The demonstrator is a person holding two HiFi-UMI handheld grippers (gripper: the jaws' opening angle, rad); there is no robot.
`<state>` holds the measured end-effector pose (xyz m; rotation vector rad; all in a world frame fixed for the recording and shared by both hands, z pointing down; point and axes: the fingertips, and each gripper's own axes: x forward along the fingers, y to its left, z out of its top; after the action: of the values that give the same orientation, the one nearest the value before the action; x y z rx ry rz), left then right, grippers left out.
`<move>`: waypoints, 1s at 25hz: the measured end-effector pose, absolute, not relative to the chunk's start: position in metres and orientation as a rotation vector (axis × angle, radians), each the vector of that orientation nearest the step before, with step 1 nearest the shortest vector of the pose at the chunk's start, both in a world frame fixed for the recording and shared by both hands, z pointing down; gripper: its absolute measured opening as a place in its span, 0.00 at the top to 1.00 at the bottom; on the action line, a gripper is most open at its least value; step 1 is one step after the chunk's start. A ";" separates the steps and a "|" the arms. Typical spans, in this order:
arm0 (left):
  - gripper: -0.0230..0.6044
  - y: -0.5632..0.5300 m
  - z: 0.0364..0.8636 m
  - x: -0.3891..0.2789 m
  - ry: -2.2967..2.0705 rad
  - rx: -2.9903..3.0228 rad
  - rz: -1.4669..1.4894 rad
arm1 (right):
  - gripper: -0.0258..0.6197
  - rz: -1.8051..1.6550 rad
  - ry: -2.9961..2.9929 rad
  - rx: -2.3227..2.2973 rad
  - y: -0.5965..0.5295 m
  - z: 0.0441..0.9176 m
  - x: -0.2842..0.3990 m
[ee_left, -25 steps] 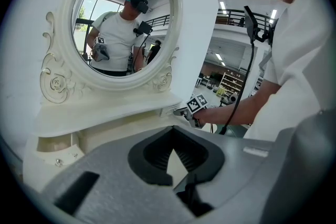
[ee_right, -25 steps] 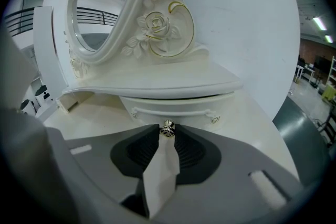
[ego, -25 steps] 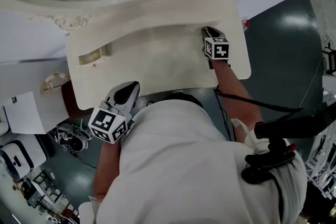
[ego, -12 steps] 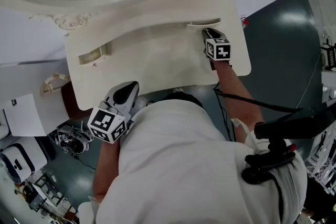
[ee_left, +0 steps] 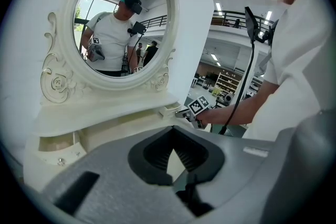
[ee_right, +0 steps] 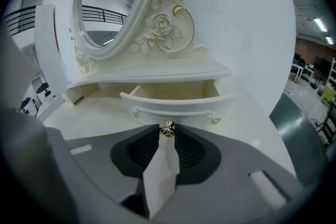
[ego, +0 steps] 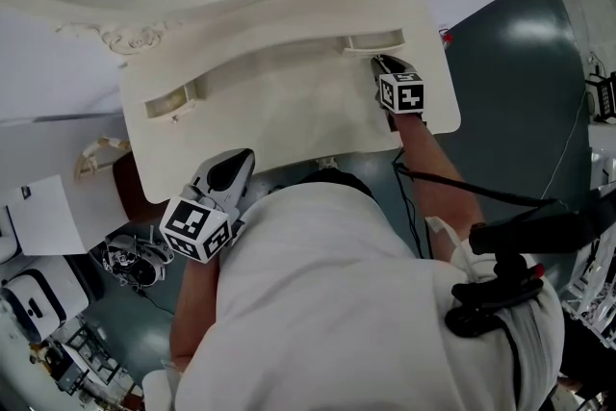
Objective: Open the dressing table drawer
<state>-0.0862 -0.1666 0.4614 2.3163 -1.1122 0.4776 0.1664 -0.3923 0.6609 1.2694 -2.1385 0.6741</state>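
Dressing table drawer, partly open, right gripper on knob

Item: small drawer [ee_right: 176, 98] under the mirror [ee_right: 113, 0] shelf, right rear of the dressing table [ego: 289, 115], drawn partly out over the tabletop, inside bare. Right gripper [ego: 379, 63] clenched on the drawer's metal knob [ee_right: 167, 129]. Left gripper [ee_left: 171, 146] at the table's front left edge, jaw tips together, nothing between them.
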 end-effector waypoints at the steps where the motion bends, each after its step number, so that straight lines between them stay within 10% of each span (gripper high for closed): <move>1: 0.96 -0.166 0.461 -0.087 -1.111 2.317 0.477 | 0.81 0.675 -2.137 1.269 -0.391 0.661 0.167; 25: 0.96 -0.135 0.462 -0.118 -1.094 2.330 0.446 | 0.76 0.658 -2.077 1.322 -0.365 0.665 0.169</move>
<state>-0.1181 -0.1348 0.4623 2.3301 -1.0944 0.4462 0.1686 -0.3652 0.6646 1.3222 -2.0768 0.6585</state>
